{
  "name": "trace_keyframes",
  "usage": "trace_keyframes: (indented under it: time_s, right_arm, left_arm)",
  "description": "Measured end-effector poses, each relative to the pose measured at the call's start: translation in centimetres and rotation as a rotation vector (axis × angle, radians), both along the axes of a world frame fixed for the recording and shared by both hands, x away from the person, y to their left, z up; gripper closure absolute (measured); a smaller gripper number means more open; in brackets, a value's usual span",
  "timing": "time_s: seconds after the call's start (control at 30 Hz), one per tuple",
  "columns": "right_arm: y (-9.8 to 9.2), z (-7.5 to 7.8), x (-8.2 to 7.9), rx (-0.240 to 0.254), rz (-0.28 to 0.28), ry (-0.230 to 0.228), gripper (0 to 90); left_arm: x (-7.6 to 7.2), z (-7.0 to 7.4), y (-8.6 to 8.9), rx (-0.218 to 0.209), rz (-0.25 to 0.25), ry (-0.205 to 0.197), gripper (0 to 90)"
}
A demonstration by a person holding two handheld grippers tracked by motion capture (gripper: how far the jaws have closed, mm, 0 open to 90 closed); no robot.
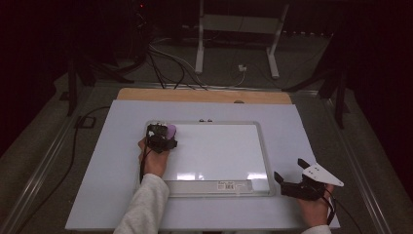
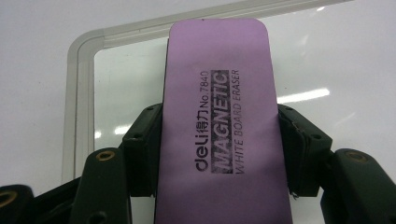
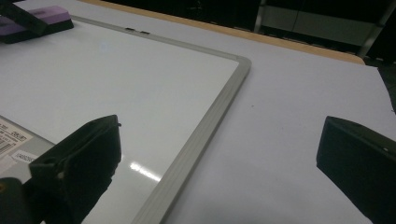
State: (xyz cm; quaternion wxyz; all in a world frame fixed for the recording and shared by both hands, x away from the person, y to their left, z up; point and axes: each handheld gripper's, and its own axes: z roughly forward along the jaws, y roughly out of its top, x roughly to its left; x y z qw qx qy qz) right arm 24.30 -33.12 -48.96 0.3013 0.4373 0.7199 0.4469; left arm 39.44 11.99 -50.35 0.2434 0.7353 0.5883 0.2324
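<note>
A purple magnetic whiteboard eraser [image 2: 219, 121] is clamped between the black jaws of my left gripper [image 2: 219, 149], which is shut on its long sides. In the high view the left gripper [image 1: 161, 134] holds the eraser [image 1: 171, 130] over the far left corner of a grey-framed whiteboard [image 1: 219, 151]. From the right gripper view the eraser [image 3: 39, 17] lies low over the board at the top left. My right gripper [image 1: 288, 170] rests off the board's near right corner, jaws wide open and empty; its view [image 3: 219, 154] looks across the board's frame [image 3: 205, 130].
The whiteboard lies on a pale sheet [image 1: 117, 161] covering a wooden table [image 1: 204, 95]. A barcode label [image 1: 226, 185] sits on the board's near frame. Cables [image 1: 165, 63] and a stand's legs [image 1: 199, 44] are on the dark floor beyond.
</note>
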Motion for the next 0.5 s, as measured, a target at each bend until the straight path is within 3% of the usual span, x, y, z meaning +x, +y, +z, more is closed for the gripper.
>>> trace_keyframes:
  time_s: [0.03,0.1,0.17,0.23,0.33,0.43,0.5]
  right_arm:
    - [0.0,0.0,0.0,-0.001,-0.002,0.000,0.0]
    - [0.0,0.0,0.0,0.001,-0.004,-0.001,0.0]
    - [0.0,0.0,0.0,0.001,-0.002,-0.003,0.0]
    - [0.0,0.0,-0.1,0.001,-0.002,-0.003,0.0]
    - [0.0,0.1,-0.1,0.002,-0.002,-0.003,0.0]
    - [0.0,0.1,-0.1,0.002,-0.002,-0.003,0.0]
    - [0.0,0.1,-0.1,0.000,-0.003,-0.004,0.0]
  left_arm:
    - [-0.1,0.0,0.0,-0.005,-0.005,-0.011,40.6]
    - [-0.3,0.0,0.0,-0.005,-0.010,-0.035,27.5]
    - [-0.8,0.4,0.1,-0.058,-0.050,-0.073,16.3]
    - [-1.5,0.8,0.0,-0.068,-0.096,-0.113,15.2]
    - [-2.3,1.0,-0.4,-0.049,-0.160,-0.143,15.0]
    - [-2.7,0.9,-0.4,-0.036,-0.208,-0.147,16.4]
    - [-2.7,0.6,-0.1,-0.043,-0.210,-0.140,16.8]
